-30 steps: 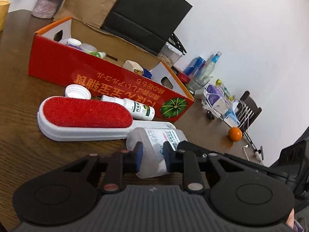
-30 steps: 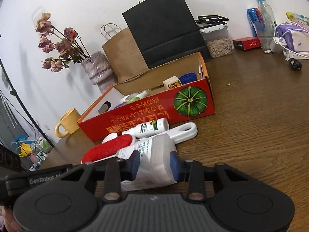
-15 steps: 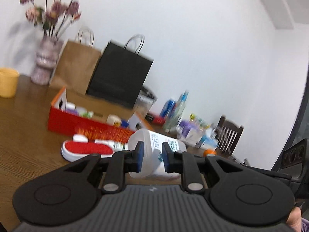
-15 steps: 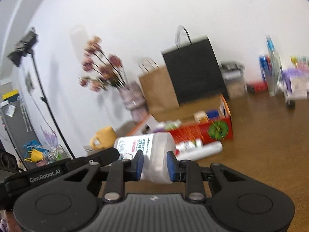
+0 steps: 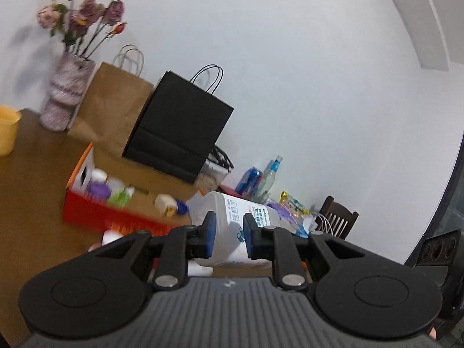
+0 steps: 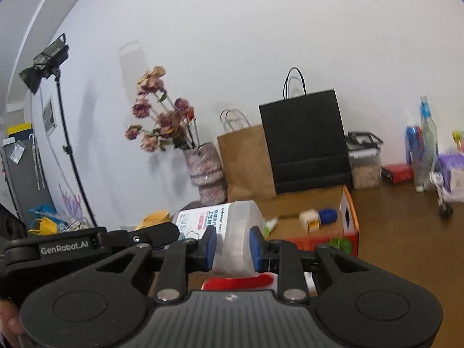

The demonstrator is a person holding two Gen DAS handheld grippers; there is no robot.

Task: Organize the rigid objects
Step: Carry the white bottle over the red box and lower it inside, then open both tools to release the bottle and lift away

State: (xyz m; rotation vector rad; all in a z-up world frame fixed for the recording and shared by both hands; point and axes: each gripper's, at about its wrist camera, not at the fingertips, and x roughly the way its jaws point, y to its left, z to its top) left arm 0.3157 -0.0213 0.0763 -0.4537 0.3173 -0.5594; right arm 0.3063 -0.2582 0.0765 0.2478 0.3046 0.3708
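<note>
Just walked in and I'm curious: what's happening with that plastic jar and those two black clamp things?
A person holds a handheld gripper in each hand. The left gripper and right gripper are both clamped on one translucent white jar, holding it on its side in the air above the wooden table. The open red box, already holding small items, sits just beyond.

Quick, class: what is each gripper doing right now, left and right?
Left gripper: closed on the white plastic bottle, holding it off the table.
Right gripper: closed on the other end of the same bottle.
</note>
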